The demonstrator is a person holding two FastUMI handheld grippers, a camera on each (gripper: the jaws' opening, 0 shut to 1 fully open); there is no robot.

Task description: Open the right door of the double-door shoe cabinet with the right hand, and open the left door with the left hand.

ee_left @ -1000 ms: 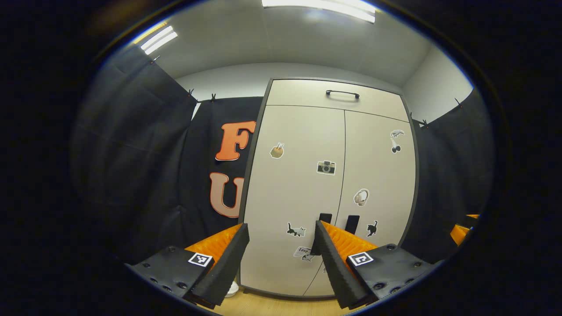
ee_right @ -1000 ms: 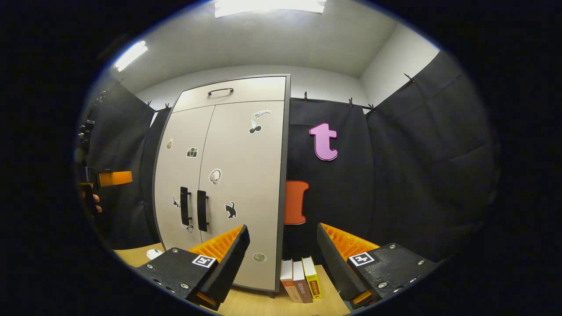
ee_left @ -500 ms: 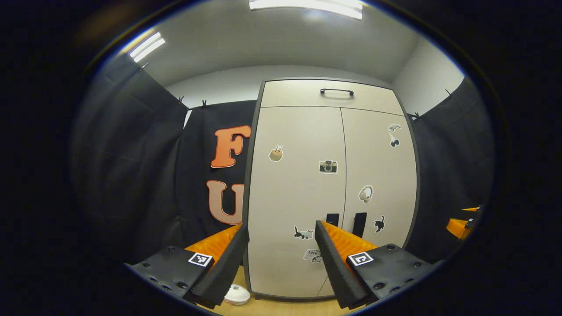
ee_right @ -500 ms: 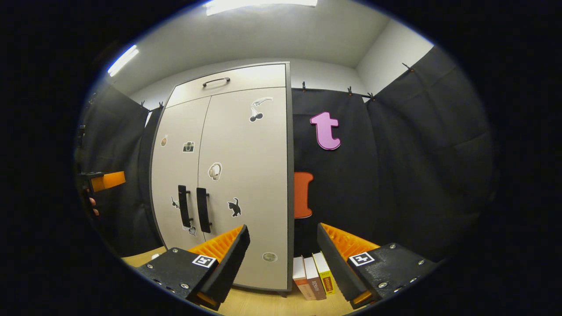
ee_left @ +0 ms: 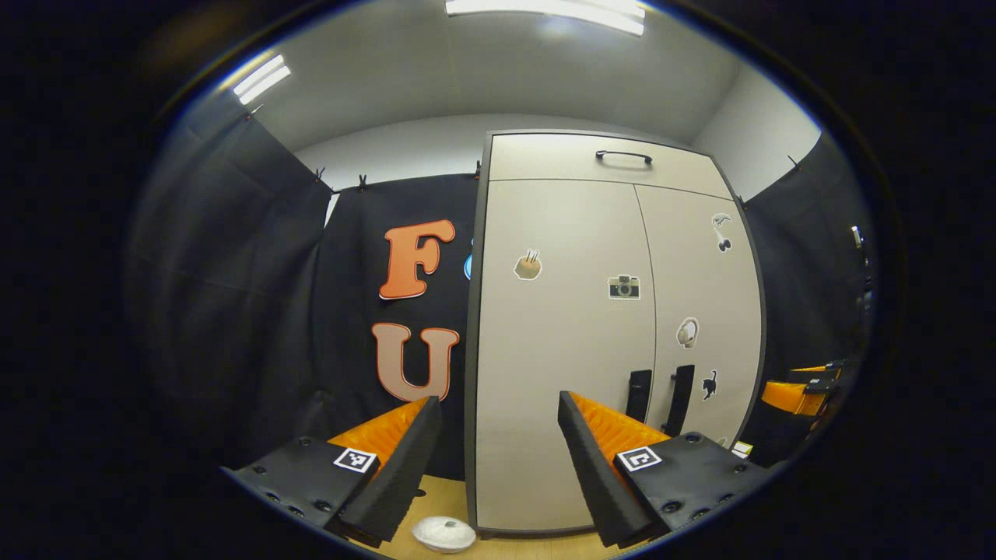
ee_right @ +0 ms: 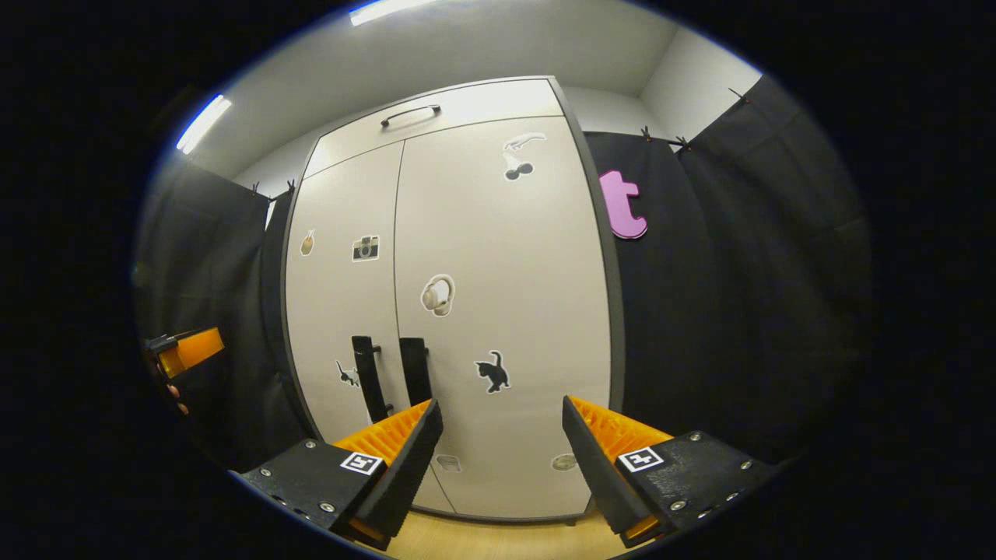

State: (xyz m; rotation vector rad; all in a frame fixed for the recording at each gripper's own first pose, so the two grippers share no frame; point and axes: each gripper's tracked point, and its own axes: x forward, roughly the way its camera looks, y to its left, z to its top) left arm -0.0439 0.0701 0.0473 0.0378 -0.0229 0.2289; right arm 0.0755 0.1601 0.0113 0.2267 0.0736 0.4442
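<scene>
Left gripper view first: my left gripper (ee_left: 494, 435) is spread wide with nothing in it, looking at the shoe cabinet (ee_left: 560, 482) from off to its left side. Both doors are shut. The left door handle (ee_left: 638, 394) sits just past my right-hand finger, with the right door handle (ee_left: 679, 399) beside it. There's a small white thing (ee_left: 443, 533) on the floor by the cabinet corner, I can't tell what it is.

Right gripper view: my right gripper (ee_right: 498, 435) is also wide open and empty, facing the right door (ee_right: 498, 311). The right handle (ee_right: 415, 369) is up-left of my left-hand finger, touching nothing yet. I'd say the trick here is sliding left until that bar sits between the fingers, then closing squarely and pulling in an arc around the hinge edge, not straight back.
</scene>
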